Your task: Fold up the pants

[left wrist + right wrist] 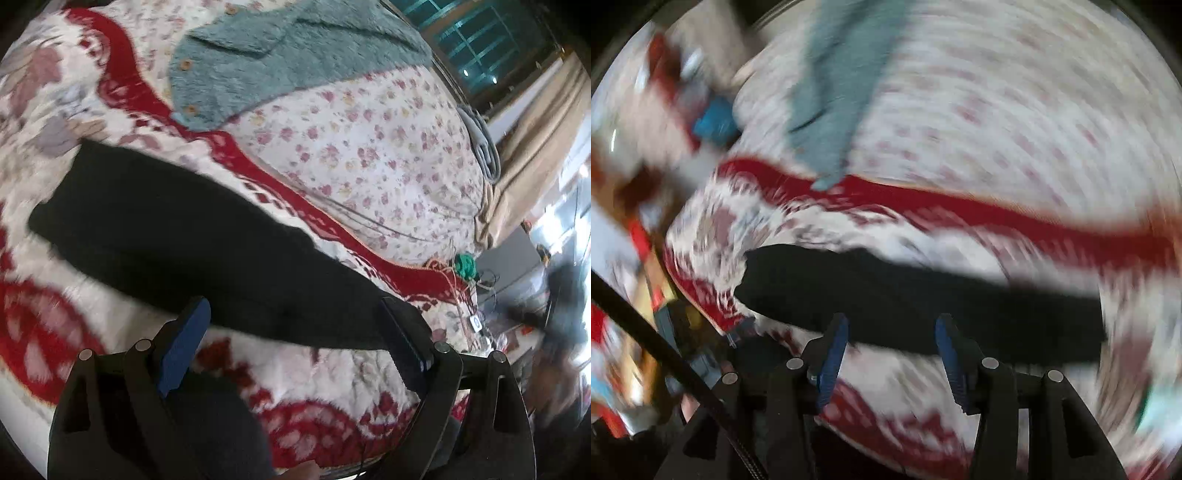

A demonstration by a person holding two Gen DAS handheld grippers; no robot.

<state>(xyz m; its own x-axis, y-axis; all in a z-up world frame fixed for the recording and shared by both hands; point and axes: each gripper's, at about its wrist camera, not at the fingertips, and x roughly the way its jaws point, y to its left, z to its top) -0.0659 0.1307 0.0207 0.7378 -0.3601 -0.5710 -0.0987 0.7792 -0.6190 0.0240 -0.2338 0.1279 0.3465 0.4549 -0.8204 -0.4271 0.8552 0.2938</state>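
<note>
Pants [192, 236] lie as a long black strip across the red-and-white blanket [74, 332] on the bed, running upper left to lower right in the left wrist view; they look already narrowed lengthwise, judging by shape.

Left tool [295, 332]: jaws wide apart, nothing between the pads, tips hovering at the near edge of the fabric in the lower centre of frame. Right tool [892, 343]: jaws partly apart, nothing clamped, tips at the near edge of the pants. Right wrist view is heavily smeared, so contact there can't be confirmed.

Risks from here:
- Plush blanket under thin dark cloth: a deep pinch likely grabs blanket pile with the pants, and the lift drags the bedding.
- Layered fabric: a shallow pinch could catch the top layer only, so the fold opens.
- Two tools grabbing at uneven points along the edge would skew the fold.
- Teal fuzzy cardigan [295, 55] sits in the upper centre, well apart from the pants; a long sweep toward the top of frame could land on it.
</note>
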